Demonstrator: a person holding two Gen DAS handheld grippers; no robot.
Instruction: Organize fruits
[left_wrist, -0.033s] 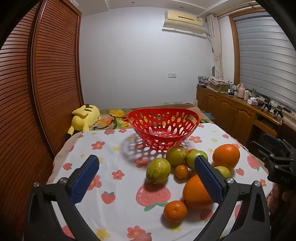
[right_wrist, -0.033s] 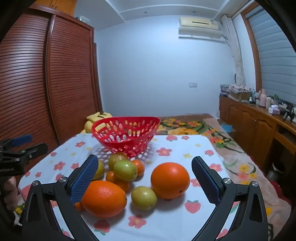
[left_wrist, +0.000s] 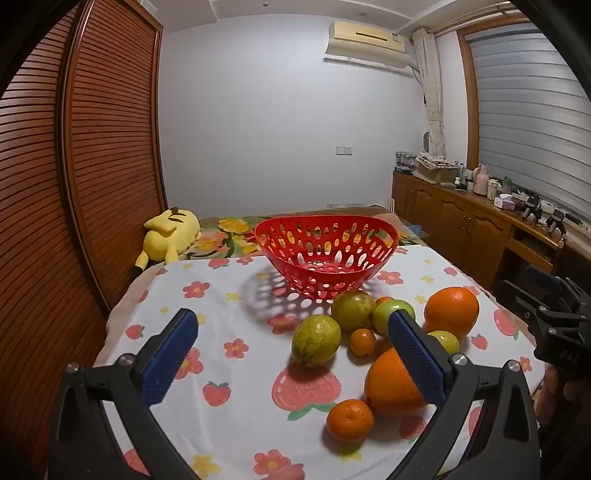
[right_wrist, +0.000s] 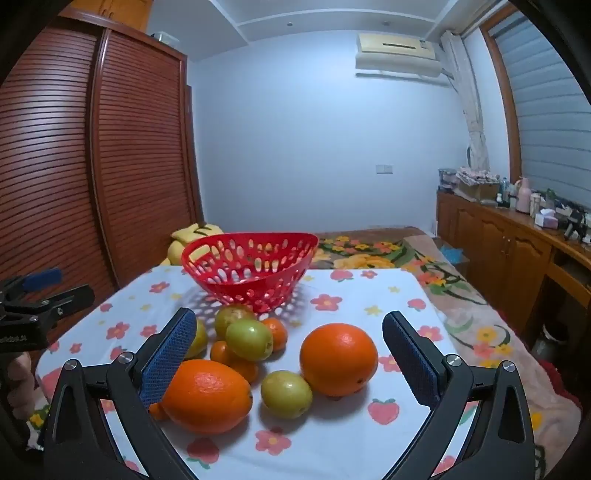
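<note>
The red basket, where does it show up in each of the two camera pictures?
Left wrist view: the red basket stands just above the middle, empty, behind the cluster of fruit.
Right wrist view: the red basket stands left of the middle, behind the fruit.
Shared landmark: the yellow plush toy, left of the basket in the left view, peeks out behind its left rim in the right view.
</note>
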